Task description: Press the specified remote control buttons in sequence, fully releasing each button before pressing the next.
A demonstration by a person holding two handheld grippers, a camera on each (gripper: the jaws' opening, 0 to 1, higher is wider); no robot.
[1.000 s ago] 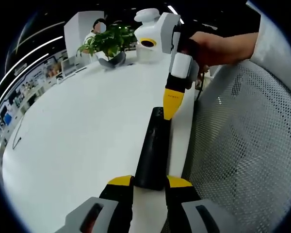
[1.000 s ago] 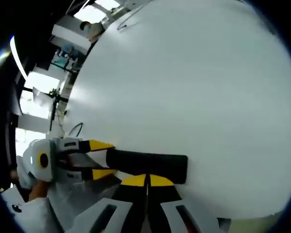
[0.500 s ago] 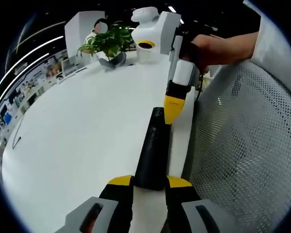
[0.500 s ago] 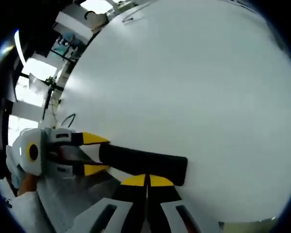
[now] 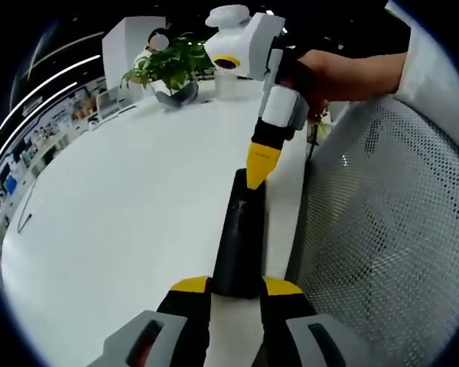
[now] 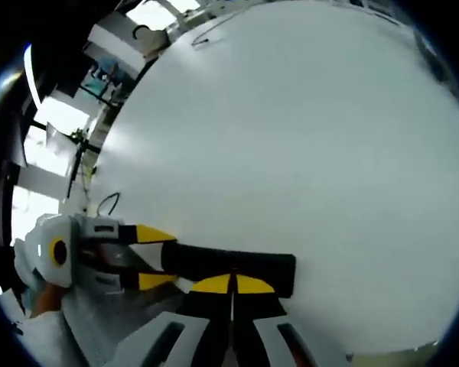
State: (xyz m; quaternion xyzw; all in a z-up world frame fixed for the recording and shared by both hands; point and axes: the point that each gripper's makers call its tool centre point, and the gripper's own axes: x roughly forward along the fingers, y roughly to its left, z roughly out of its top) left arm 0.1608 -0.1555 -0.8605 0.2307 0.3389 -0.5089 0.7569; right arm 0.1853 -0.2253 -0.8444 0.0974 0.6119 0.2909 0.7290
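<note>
One remote (image 5: 239, 237), two tools (image 5: 235, 285) (image 6: 232, 282), one potted plant (image 5: 170, 67).

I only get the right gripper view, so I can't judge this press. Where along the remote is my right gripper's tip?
Observer: In the left gripper view, the right gripper, jaws together, appears to rest its yellow tip on the far end of the remote.
Operator: Anything on the table past that end?
Observer: A potted plant stands at the far end of the table, well apart from the remote.
Operator: And on the remote's other side?
Observer: A mesh chair back stands close along the table edge.
</note>
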